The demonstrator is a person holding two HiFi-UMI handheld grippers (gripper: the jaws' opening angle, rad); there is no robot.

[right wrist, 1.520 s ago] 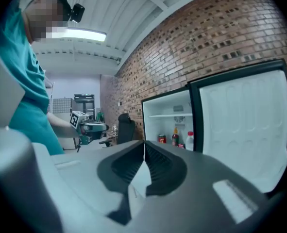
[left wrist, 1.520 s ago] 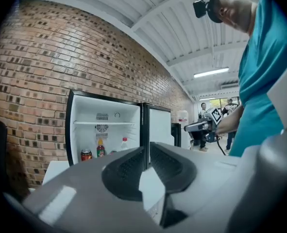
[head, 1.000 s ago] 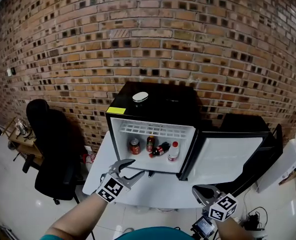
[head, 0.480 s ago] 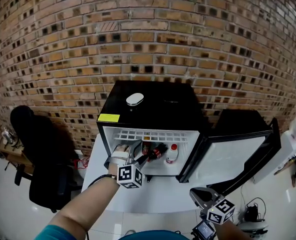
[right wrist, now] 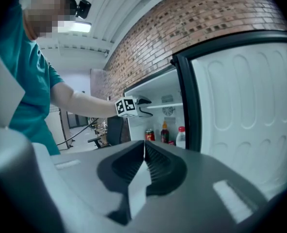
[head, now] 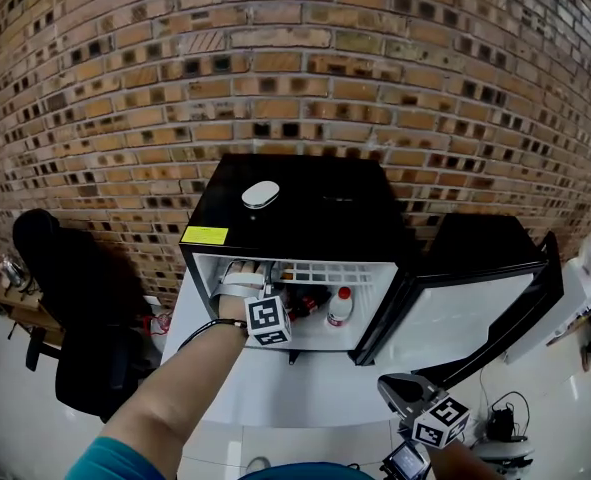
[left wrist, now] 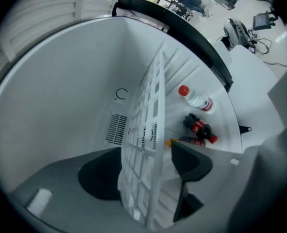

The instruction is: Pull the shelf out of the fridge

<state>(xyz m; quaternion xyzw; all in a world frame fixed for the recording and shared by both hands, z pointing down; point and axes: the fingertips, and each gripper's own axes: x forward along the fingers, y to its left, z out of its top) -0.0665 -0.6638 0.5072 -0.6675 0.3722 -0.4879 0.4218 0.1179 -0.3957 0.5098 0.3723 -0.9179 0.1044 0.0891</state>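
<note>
The black mini fridge stands open, with its door swung to the right. A white wire shelf sits high inside it. My left gripper reaches into the left part of the fridge at shelf height. In the left gripper view the shelf runs edge-on between the jaws of the left gripper. Those jaws have just been opening and stand open, one on each side of the shelf's front edge, not pressing it. My right gripper is shut and empty, low beside the door.
Under the shelf stand a white bottle with a red cap and a lying cola bottle. A white object rests on the fridge top. A black office chair is at the left, cables on the floor at the right.
My left gripper went from in front of the fridge into it, rolled over and opened around the shelf edge. The right gripper has hardly moved.
</note>
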